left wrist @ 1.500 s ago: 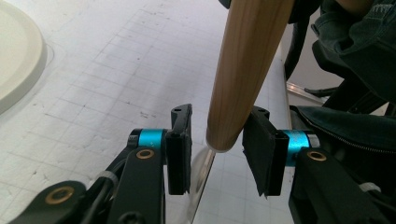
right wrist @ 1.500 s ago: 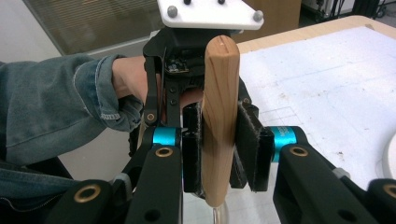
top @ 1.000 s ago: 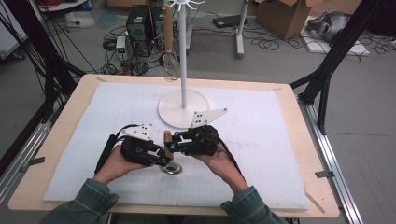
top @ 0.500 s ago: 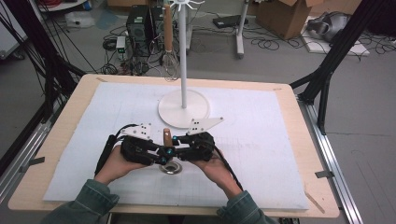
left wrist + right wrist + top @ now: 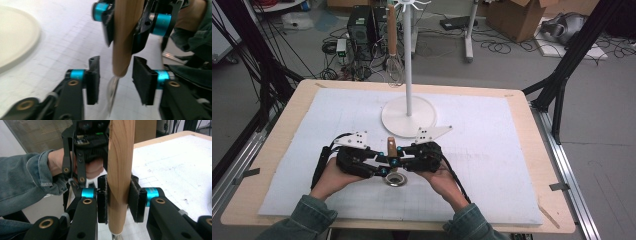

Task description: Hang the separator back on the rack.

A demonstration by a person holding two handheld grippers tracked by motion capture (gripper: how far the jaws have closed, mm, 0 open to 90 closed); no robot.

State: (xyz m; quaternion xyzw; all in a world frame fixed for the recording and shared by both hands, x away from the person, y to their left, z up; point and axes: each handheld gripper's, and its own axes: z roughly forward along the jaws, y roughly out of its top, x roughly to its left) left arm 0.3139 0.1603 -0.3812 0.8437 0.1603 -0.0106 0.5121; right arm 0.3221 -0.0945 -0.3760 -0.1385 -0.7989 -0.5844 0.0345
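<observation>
The right gripper (image 5: 117, 202) pinches the round wooden utensil handle (image 5: 120, 170) at frame centre. The left gripper (image 5: 116, 80), its jaws just opened, stands spread around the handle, untouching. Handover looks done; hanging it on the white rack stand (image 5: 408, 116) above remains.

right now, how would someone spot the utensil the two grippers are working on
Start at the white stand mid-table and come toward the person's hands. Between the left gripper and right gripper stands a wooden-handled utensil, its metal end on the mat. Unlike the whisk hanging on the stand, it is down here.
</observation>
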